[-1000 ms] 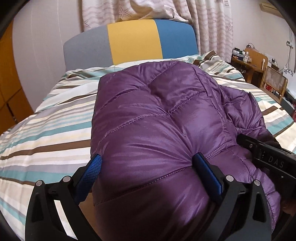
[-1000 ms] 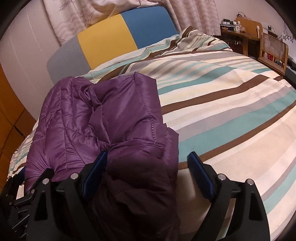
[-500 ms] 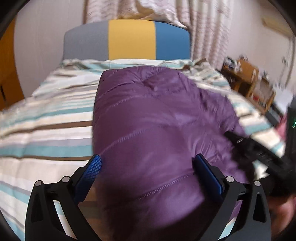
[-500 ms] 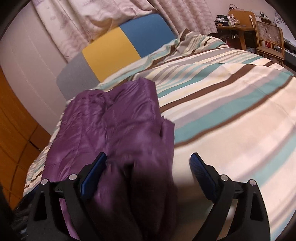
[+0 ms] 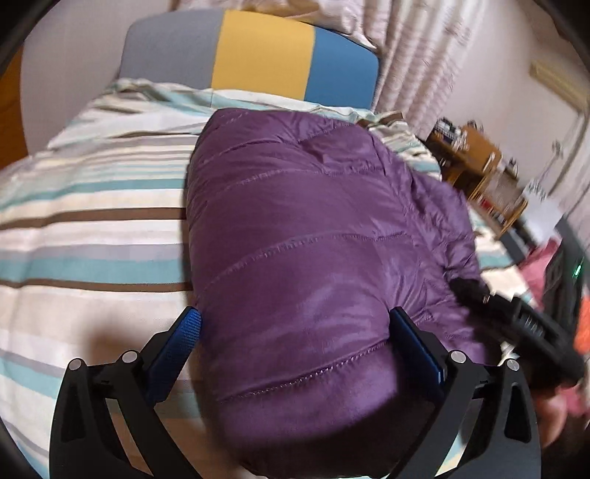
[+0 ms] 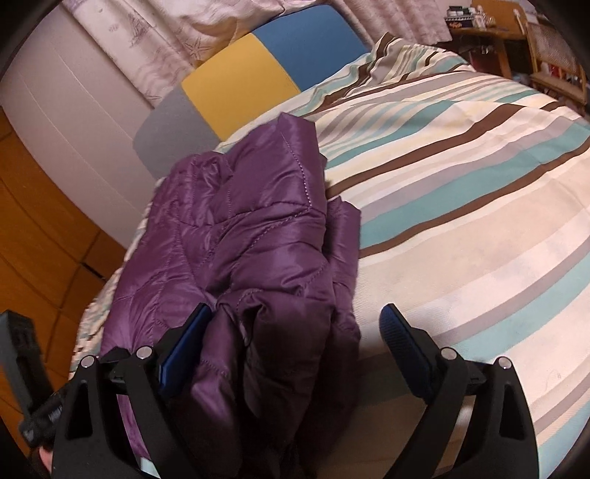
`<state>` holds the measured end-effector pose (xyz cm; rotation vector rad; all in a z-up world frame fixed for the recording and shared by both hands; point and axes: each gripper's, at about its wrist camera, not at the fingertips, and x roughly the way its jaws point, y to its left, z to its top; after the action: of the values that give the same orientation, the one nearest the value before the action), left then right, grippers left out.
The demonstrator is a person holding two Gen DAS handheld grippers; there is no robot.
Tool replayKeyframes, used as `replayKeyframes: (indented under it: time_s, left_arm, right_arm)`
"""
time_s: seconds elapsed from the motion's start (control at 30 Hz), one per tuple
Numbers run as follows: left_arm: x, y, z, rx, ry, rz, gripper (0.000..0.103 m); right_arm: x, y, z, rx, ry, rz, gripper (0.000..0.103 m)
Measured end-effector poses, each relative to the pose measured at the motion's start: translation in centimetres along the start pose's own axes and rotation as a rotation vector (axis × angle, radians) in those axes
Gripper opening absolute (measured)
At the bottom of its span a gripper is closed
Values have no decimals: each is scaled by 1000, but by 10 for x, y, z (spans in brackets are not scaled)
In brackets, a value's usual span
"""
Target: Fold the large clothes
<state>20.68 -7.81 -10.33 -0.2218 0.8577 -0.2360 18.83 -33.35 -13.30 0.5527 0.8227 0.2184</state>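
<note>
**Q:** Where is the garment lying?

**A:** The purple quilted down jacket [image 5: 317, 258] is lying folded in a thick bundle on the striped duvet [image 5: 84, 228] of the bed, toward the side nearer the orange wooden wardrobe [image 6: 33, 235]. Beyond it, the grey, yellow and blue headboard [image 5: 258, 51] is standing against patterned curtains [image 5: 416, 55].

**Q:** How are the two tools standing?

**A:** The left gripper [image 5: 295, 346] is facing the near end of the bundle with its jaws spread wide; the padded fabric is bulging between the blue pads [image 5: 177, 353] without being pinched. The right gripper [image 6: 295, 342] is likewise standing with its jaws wide apart: the left pad is lying against the jacket's rumpled edge, while the right pad is hanging over bare duvet, apart from the fabric.

**Q:** What else is showing?

**A:** In the left wrist view, the right gripper's black body [image 5: 516, 324] is appearing just beside the jacket's right flank. A wooden side table [image 6: 490, 33] and a cane-backed chair [image 6: 556, 55] are standing past the bed's far side.
</note>
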Motion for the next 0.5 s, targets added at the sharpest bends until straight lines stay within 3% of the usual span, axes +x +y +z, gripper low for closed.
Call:
replayKeyframes:
  time_s: [0.37,0.5]
  left_arm:
    - [-4,10,13,-35,7,-21,100]
    - [14,14,11,-62,89,-91,100]
  right_arm:
    - [15,-6,10,56,82,23,92]
    - [23,-4,12,37,103,45,79]
